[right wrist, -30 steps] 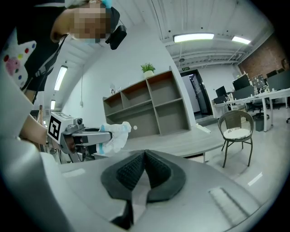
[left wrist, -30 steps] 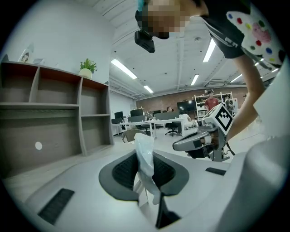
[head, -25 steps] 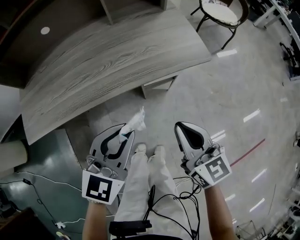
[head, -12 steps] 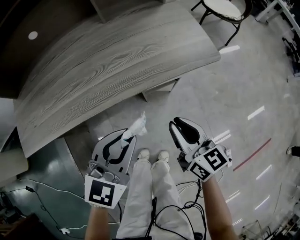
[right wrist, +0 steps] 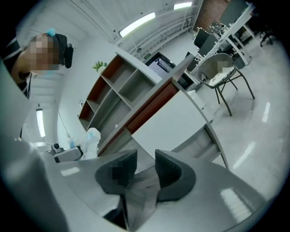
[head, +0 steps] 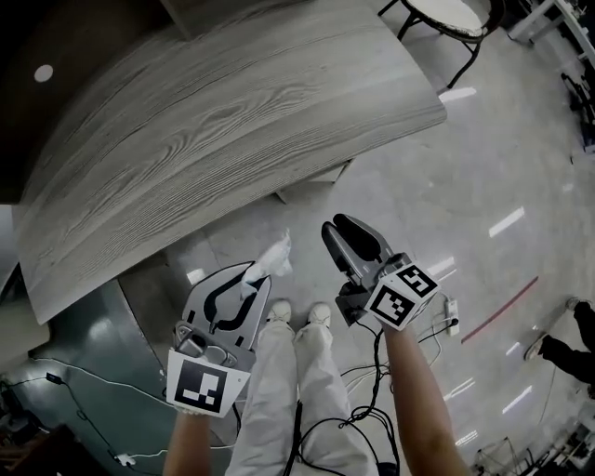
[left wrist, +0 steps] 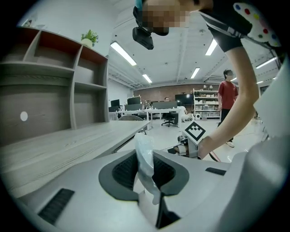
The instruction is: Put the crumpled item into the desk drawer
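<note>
A glossy grey floor fills the head view from 1 to 6 o'clock. A long wood-grain tabletop runs across the upper half from 9 to 1 o'clock. Under its near edge, at about 12 o'clock from the tools, the pale side of a cabinet shows; no view settles whether a drawer is open. In the left tool's view an open shelf unit with reddish inner walls stands on the tabletop at 10 o'clock. The person's legs in pale trousers hang at 6 o'clock, shoes on the floor. A round-seated chair stands at 1 o'clock, well apart from the tools.

The left tool is at 7 o'clock, its tips pointing towards 1 o'clock, short of the tabletop's edge. It is clamped on the crumpled scrap, a thin pale piece pinched upright between the ribbed pads, its loose end standing up out of the tips.

The right tool is just right of centre, beside the left one and apart from it. Its jaws have just been opening. They stand parted with nothing between them, and only the tabletop's underside and the cabinet show through the gap.

Black cables trail over the floor at 5 o'clock.
</note>
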`<state>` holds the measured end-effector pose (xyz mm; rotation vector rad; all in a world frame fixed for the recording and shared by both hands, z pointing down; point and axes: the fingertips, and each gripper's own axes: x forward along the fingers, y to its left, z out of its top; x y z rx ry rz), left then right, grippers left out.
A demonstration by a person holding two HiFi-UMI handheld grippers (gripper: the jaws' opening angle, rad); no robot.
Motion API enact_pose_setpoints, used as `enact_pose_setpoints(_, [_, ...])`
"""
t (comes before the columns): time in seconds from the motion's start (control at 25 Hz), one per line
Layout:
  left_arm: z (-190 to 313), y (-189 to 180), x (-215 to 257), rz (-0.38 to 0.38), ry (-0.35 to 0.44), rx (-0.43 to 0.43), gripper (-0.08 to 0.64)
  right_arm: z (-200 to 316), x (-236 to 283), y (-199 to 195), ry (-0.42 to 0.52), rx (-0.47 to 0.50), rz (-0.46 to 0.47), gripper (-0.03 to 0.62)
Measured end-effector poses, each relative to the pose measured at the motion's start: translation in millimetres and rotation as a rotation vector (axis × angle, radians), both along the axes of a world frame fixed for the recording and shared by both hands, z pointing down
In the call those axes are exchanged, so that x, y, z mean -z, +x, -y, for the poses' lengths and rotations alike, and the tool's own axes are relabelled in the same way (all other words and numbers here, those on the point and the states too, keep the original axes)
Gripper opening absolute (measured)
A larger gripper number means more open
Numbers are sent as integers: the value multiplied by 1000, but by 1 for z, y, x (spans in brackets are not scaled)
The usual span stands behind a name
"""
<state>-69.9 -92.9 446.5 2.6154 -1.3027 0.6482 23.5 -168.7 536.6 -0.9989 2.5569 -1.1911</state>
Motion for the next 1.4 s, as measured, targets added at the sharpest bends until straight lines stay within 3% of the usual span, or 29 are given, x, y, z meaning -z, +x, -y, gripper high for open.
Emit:
enact_pose_setpoints(0.52, [22,-1,-31,-33,-37,74,58,55,-64,-24,-145,17,166,144])
enact_pose_setpoints(0.84, [27,-5,-55,-10,-50,64,58,83,-88,-43,-187,19,289,243])
enact_pose_setpoints(1.16, [28,-5,-58,47,-23,45,58,95,-85,-45,-116,25,358,261])
enact_pose_setpoints(1.4, [29,-6,-60,38,-25,62,58,99,-76,-44,-73,52,430,258])
